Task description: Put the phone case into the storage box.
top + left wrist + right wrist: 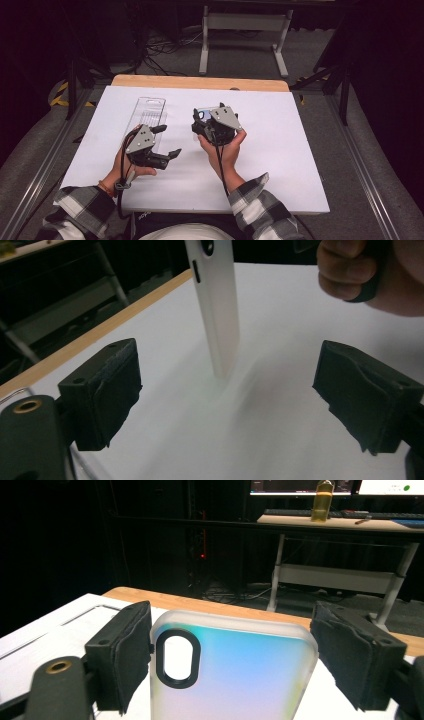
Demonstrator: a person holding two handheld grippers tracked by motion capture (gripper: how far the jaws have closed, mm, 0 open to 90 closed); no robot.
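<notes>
Right gripper view | right gripper [235, 655] is gripping phone case [235, 675] between jaws | left gripper [225, 400] is gaping, empty; centre before closing.

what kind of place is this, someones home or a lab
Probably a lab or office workspace, not a home: a white board laid on a table for the work, cables on grey carpet, and a desk with monitors and a keyboard behind.

the phone case [235, 675] looks like frosted, smooth plastic with a glossy black ring; the table [280, 150] has a matt white top and a wood edge; a sleeve [260, 205] is checked cloth
</notes>
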